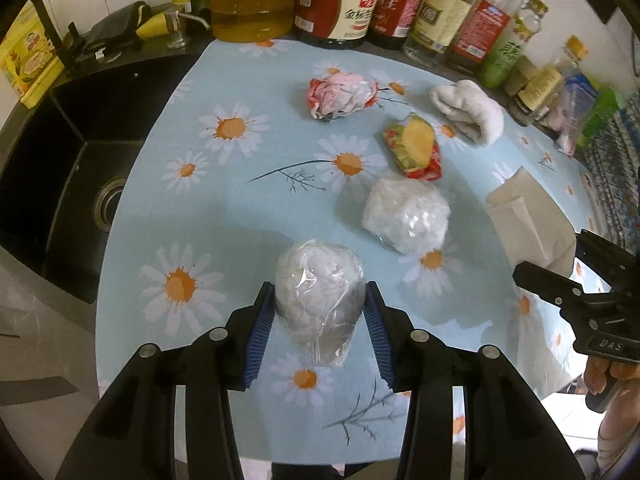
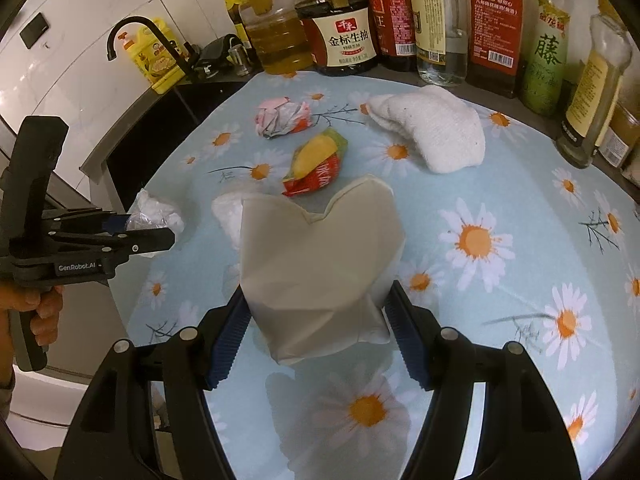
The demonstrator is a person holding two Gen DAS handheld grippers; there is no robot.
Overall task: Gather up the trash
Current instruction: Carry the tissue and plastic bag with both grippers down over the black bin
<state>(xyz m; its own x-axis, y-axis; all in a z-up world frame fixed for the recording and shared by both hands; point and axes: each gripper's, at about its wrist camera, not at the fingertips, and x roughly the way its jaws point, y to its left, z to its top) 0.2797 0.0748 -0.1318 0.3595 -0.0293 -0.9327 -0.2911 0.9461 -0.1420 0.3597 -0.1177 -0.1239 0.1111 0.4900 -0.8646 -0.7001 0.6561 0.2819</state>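
Left gripper [image 1: 320,300] pinching the plastic-wrapped wad [image 1: 320,292] at the desk's [image 1: 224,216] near edge; right gripper [image 2: 316,312] clamped on the beige paper bag [image 2: 320,264], just beside the other scraps.

Home kitchen. I note a black sink [image 1: 80,184] at my 9 o'clock, its black faucet [image 2: 132,36] curving over the basin, with a yellow dish-soap bottle [image 2: 154,60] just beside the tap. From 11 to 2 o'clock a row of condiments lines the white tiled wall [image 2: 80,20]: cooking oil jug [image 1: 252,4], soy sauce bottle [image 2: 342,36], others. Counter wears a daisy-print cloth [image 1: 240,208]; white rag [image 2: 436,132] at 1 o'clock.
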